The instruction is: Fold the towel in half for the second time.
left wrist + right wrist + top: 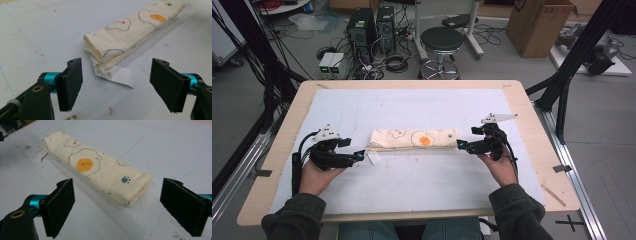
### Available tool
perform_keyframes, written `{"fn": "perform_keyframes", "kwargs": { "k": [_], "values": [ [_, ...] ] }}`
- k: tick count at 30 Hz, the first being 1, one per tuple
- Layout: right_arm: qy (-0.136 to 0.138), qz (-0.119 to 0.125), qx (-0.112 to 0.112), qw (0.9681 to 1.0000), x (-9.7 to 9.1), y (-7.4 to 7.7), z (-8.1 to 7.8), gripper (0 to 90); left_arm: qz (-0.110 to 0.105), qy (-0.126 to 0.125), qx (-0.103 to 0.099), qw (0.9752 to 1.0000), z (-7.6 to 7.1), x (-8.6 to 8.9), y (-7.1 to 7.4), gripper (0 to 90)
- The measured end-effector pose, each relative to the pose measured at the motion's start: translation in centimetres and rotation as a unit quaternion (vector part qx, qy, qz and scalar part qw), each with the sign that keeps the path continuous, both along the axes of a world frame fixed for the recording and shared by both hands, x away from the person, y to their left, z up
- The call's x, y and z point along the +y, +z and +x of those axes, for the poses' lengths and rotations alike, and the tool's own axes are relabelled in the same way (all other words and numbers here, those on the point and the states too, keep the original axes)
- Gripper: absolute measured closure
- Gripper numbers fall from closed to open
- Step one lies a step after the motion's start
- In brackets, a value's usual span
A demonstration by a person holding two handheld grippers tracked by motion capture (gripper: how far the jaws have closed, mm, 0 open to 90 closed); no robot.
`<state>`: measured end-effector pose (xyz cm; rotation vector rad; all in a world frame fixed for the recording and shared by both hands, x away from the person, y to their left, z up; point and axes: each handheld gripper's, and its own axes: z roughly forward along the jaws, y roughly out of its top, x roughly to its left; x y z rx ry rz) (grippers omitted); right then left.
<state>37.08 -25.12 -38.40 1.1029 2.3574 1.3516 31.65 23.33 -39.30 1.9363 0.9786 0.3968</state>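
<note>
**High view: both grippers wait at the ends of a folded cloth**

High view, nearest the camera: two forearms in dark sleeves come up from the bottom edge. The left gripper (362, 155) and right gripper (460, 145) lie low over the pale mat (412, 185) that covers the wooden table (532, 115), each pointing inward at one short end of the folded cloth (412, 139). The cloth lies in a long, narrow bundle across the middle of the mat, cream with a fried-egg print, between the two grippers and untouched by either.

In the left gripper view the jaws stand wide apart with nothing between them; the cloth's layered end (105, 53) sits just ahead, with a white label (122, 76) sticking out from under it. In the right gripper view the jaws are likewise spread and empty, the other folded end (135, 192) just in front, slightly right of centre.

The step in hand looks like taking hold of the two ends. To do it well, each gripper should slide forward low, one pad under and one over the whole stack, so that no layer is left behind. The left should bite the cloth itself, not the label. Both should close together to keep the bundle straight.

Beyond the table, a round stool (441, 40) and a cardboard box (537, 25) stand on the floor.
</note>
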Motion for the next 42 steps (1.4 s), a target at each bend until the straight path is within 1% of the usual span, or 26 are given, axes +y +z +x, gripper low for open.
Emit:
{"fn": "perform_keyframes", "kwargs": {
  "k": [1, 4, 5, 9, 10, 11, 13, 16, 20, 24, 27, 30, 33, 37, 38, 40, 42],
  "values": [
    [-0.001, -0.001, -0.005, 1.0, -0.1, 0.0, -0.2, 11.9, 0.0, -0.002, 0.0, 1.0, -0.1, 0.1, -0.1, 26.8],
    [-0.002, 0.001, -0.006, 1.0, -0.5, -0.2, -0.7, 11.9, 0.001, -0.001, 0.0, 1.0, -0.4, 0.2, -0.1, 26.8],
    [-0.004, 0.001, -0.007, 1.0, -0.7, -0.3, -0.9, 11.9, 0.0, 0.002, 0.002, 1.0, -0.7, 0.3, -0.3, 26.8],
    [-0.008, 0.003, -0.012, 0.9999, -1.2, -0.5, -1.7, 11.9, 0.003, 0.003, -0.004, 1.0, -1.3, 0.4, -0.3, 26.1],
    [-0.009, 0.005, -0.01, 0.9999, -1.4, -0.6, -1.9, 11.9, 0.003, 0.003, -0.004, 1.0, -1.4, 0.4, -0.4, 25.8],
    [-0.009, 0.005, -0.014, 0.9998, -1.5, -0.7, -2.1, 11.9, 0.003, 0.002, -0.004, 1.0, -1.5, 0.5, -0.4, 25.8],
    [-0.011, 0.006, -0.013, 0.9998, -1.8, -0.7, -2.4, 11.8, 0.005, 0.002, -0.006, 1.0, -1.8, 0.4, -0.4, 25.8],
    [-0.012, 0.006, -0.018, 0.9997, -2.0, -0.8, -2.9, 11.9, 0.007, 0.0, -0.01, 0.9999, -2.3, 0.4, -0.4, 25.7],
    [-0.011, 0.004, -0.021, 0.9997, -2.3, -1.1, -3.5, 11.8, 0.005, -0.001, -0.012, 0.9999, -2.9, 0.6, -0.6, 25.7],
    [-0.009, 0.001, -0.021, 0.9997, -2.5, -1.3, -4.2, 11.8, -0.002, 0.003, -0.009, 1.0, -3.5, 0.6, -1.2, 25.0],
    [-0.009, 0.0, -0.021, 0.9997, -2.6, -1.5, -4.7, 11.8, -0.003, 0.001, -0.011, 0.9999, -3.9, 0.5, -1.3, 24.8],
    [-0.008, -0.004, -0.025, 0.9997, -2.7, -1.7, -5.3, 11.8, 0.0, 0.0, -0.016, 0.9999, -4.2, 0.6, -1.2, 24.6],
    [-0.01, -0.002, -0.026, 0.9996, -2.9, -1.8, -5.7, 11.8, 0.001, 0.002, -0.017, 0.9999, -4.6, 0.7, -1.2, 24.6],
    [-0.016, 0.002, -0.031, 0.9994, -3.4, -2.1, -6.4, 11.8, 0.005, 0.006, -0.024, 0.9997, -5.3, 0.9, -1.5, 24.2],
    [-0.017, 0.004, -0.03, 0.9994, -3.5, -2.2, -6.5, 11.8, 0.006, 0.006, -0.022, 0.9997, -5.5, 1.0, -1.5, 24.1],
    [-0.015, 0.0, -0.029, 0.9995, -3.6, -2.3, -6.8, 11.8, 0.01, 0.008, -0.023, 0.9997, -5.8, 1.2, -1.6, 24.1],
    [-0.018, 0.001, -0.028, 0.9994, -3.7, -2.5, -7.0, 11.8, 0.009, 0.007, -0.022, 0.9997, -6.0, 1.4, -1.7, 24.1]
  ]
}}
